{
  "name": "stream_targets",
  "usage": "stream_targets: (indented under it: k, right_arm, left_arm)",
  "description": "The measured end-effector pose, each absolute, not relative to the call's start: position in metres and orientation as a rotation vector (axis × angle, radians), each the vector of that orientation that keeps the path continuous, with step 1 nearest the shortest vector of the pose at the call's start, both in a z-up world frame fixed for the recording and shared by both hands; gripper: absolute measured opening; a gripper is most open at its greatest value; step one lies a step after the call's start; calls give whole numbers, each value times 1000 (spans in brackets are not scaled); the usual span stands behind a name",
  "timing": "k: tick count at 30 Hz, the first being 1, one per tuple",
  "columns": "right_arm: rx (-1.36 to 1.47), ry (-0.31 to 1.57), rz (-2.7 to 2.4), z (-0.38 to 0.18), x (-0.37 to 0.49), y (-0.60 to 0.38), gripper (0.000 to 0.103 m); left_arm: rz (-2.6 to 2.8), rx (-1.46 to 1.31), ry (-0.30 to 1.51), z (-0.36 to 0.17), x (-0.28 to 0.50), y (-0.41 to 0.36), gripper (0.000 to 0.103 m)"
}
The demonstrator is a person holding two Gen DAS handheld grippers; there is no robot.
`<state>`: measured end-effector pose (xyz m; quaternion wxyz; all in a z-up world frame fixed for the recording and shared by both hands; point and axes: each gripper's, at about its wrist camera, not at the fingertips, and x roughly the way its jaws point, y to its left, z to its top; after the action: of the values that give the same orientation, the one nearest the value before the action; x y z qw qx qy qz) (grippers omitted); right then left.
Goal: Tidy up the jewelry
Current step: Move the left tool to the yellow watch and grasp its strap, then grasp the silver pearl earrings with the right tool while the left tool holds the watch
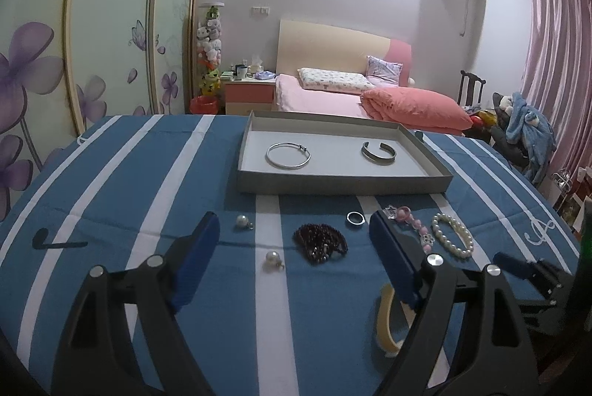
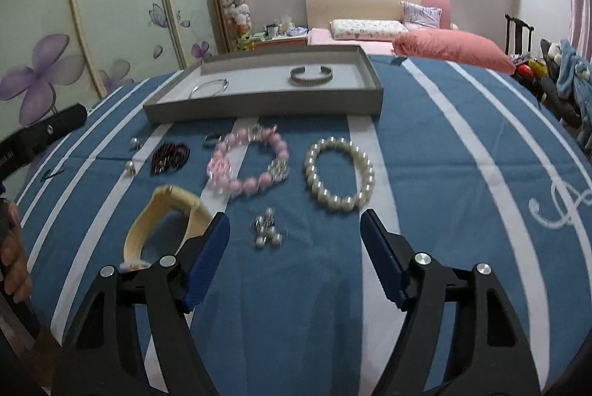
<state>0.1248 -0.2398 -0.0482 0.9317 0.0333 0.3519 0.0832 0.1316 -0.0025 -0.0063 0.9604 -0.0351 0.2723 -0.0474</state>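
Both my claws are empty with jaws apart: the left gripper [image 1: 292, 237] hangs over the dark red bead bracelet [image 1: 321, 242], the right gripper [image 2: 294, 233] over the small silver pearl cluster [image 2: 267, 233]. I judge the cluster the risky pick: it is loose and tiny, so one pad could nudge it across the striped cloth [image 2: 444, 174] instead of catching it. The grey tray [image 1: 344, 183], towards the table's far edge, holds a thin silver bangle [image 1: 288, 155] and an open cuff [image 1: 378, 154], well apart; pink bead bracelet [image 2: 248, 166] and pearl bracelet [image 2: 338, 174] lie outside, near its front wall

Pink bed [image 1: 318, 96] beyond the striped blue cloth [image 2: 425, 174]
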Motion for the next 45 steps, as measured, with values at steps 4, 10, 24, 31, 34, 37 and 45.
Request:
stream_targets:
  k: [4,10,24,31,34,37,45]
  right_arm:
    - [85,720,163,-53,114,-242,72]
    - [94,703,148,-49,104,-249,72]
    - [127,675,111,-46,84,-275,72]
    - [146,672,101,-46,85,-284,72]
    - [147,674,104,-47,86,-284,72]
    - [146,678,110,-49,88,-282,72]
    - [126,695,151,-52,96,-266,72]
  left_arm:
    - [-130,-65,564,-9,122,-10,81]
    - [-194,-52,612,-25,113,-32,82]
    - [-255,3,728,-61,117,-84,84]
    - [-220,30,808,-76,132,-99,84]
    - [-206,19,827,-78,138,-99,83]
    - [-208,12,835,-79,142,-98,66]
    - [-234,-14,840,-79,146,-88,44]
